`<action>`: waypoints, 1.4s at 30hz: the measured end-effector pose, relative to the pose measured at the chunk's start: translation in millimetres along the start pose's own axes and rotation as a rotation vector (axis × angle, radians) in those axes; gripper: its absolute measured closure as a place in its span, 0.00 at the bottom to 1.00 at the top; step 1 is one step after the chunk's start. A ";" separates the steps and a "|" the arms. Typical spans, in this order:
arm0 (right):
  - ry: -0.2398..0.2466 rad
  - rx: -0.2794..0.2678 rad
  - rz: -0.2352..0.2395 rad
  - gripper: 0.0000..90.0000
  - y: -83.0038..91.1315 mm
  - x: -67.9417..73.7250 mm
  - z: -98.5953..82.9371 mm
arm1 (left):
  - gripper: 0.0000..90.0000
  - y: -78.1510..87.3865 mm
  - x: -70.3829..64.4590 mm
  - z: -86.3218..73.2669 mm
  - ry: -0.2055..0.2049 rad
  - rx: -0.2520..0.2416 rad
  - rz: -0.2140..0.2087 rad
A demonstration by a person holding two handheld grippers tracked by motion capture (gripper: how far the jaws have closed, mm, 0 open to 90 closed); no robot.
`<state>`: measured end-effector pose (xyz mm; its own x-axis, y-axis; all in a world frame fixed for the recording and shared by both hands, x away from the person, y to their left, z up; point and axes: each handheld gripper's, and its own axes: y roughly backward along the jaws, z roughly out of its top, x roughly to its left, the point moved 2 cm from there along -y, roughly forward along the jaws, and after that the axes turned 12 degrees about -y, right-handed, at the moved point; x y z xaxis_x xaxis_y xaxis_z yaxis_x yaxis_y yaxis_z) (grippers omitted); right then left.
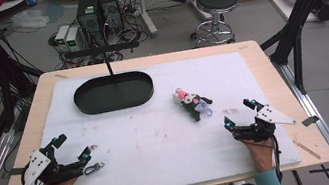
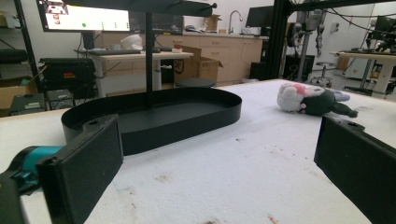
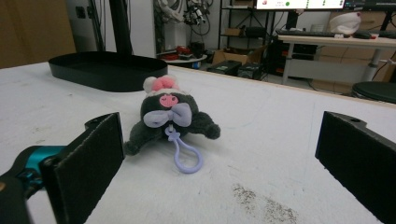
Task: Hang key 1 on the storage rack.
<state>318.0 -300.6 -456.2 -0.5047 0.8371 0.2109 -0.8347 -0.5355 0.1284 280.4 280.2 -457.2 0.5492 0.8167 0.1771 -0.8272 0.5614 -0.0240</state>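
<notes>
The plush toy is lying on the white bench — right of the black oval tray, well apart from it. The left gripper and right gripper are being held near the front edge — jaws wide, gripping nothing.

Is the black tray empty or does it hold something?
Empty. The tray shows a bare black floor in the high and left gripper views; the plush toy lies outside it on the white mat.

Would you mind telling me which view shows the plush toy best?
The right gripper view: the plush toy lies close, with its bow and lilac loop clear. The high view shows it small from above; the left gripper view shows it far off, side-on.
</notes>
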 end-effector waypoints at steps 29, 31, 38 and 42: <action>0.096 0.208 0.092 0.01 -35.7 -1.0 94.6 | 0.02 0.0 -0.4 0.1 -0.005 0.002 0.013; 0.103 0.246 0.102 0.01 -42.3 1.4 99.1 | 0.02 0.1 -0.4 0.1 -0.003 0.003 0.013; 0.133 0.321 0.117 0.01 -62.2 7.6 116.0 | 0.02 -0.1 -0.2 0.1 -0.005 0.004 0.012; 0.151 0.371 0.123 0.01 -71.2 10.2 121.4 | 0.02 0.0 0.2 0.1 -0.005 0.005 0.013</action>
<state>399.1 -267.5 -345.6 -0.6452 0.7568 0.1052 -0.6445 -0.6130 0.4570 280.4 280.3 -457.1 0.5377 0.8234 0.1816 -0.8349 0.5500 -0.0213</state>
